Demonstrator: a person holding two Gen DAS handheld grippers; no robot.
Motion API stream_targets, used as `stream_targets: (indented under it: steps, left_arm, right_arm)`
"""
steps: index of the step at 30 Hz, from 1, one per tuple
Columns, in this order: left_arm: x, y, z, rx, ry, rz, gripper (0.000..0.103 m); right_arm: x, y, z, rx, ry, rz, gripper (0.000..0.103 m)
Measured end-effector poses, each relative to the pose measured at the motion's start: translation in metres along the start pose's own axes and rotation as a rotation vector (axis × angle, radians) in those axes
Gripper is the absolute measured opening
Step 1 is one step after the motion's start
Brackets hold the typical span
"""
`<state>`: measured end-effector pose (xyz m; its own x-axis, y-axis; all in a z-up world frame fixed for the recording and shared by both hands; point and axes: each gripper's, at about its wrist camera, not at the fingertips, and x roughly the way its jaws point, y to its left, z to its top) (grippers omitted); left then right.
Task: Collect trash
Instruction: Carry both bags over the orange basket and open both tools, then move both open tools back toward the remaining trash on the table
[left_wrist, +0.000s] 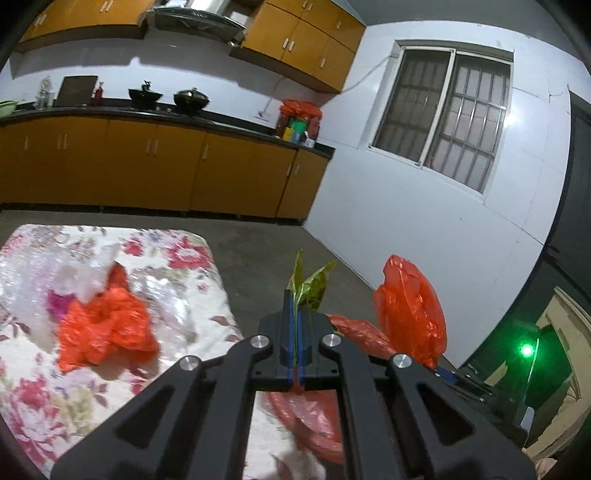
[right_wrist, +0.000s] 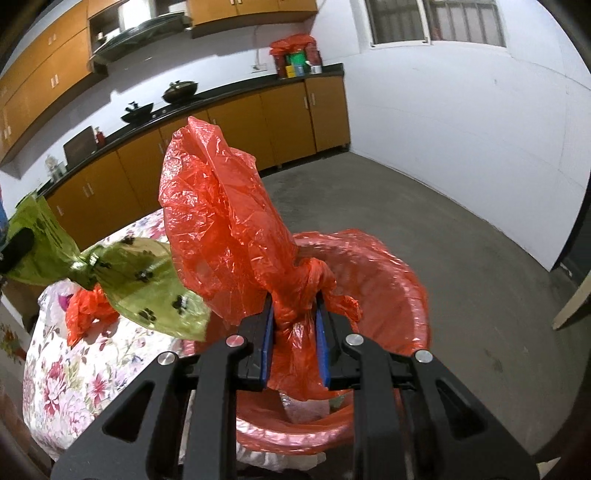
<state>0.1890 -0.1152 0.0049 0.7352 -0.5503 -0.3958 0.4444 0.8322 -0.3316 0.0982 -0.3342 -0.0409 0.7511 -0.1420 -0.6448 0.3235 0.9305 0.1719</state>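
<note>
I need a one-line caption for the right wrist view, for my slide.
Right tool clamps a knotted red plastic bag above the red-lined round bin beside a floral-cloth table.

Black left gripper (left_wrist: 295, 332) with blue pads, a thin green wrapper (left_wrist: 312, 284) pinched between them; in the right wrist view that wrapper (right_wrist: 147, 291) is translucent yellow-green, dotted with small black paw prints; black right gripper (right_wrist: 294, 332), blue pads (right_wrist: 266, 339) again, clamped on a glossy orange-red plastic bag (right_wrist: 221, 221); the bin (right_wrist: 417, 306) below wears a red liner, pinkish where the light hits; white tablecloth (right_wrist: 74, 387) with pink and crimson flowers and muted green leaves; another crumpled orange-red bag (left_wrist: 107, 328) on it; ochre cabinets (left_wrist: 147, 166), black countertop (left_wrist: 221, 118), white wall (left_wrist: 406, 221), grey floor (right_wrist: 461, 258).
</note>
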Motion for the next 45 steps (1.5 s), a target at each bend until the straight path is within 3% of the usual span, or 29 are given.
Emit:
stream_targets:
  steps: [24,28,30,33,45]
  left_arm:
    - [0.071,-0.030,-0.034,0.018,0.140,-0.056,0.004]
    - [0.080,-0.032,-0.040,0.013,0.169,-0.066,0.015]
    - [0.083,-0.033,-0.043,0.014,0.179,-0.066,0.019]
    - [0.086,-0.031,-0.046,0.012,0.190,-0.064,0.021]
    - [0.067,-0.001,-0.042,-0.013,0.158,0.033,0.042]
  right_arm:
    - [0.023,-0.033,0.009,0.125,0.056,-0.001,0.024]
    - [0.026,-0.033,0.009,0.121,0.060,0.005,0.030]
    - [0.027,-0.033,0.008,0.120,0.059,0.008,0.041]
    - [0.027,-0.032,0.007,0.116,0.053,0.011,0.049]
    - [0.022,-0.029,0.001,0.083,0.049,-0.003,0.050]
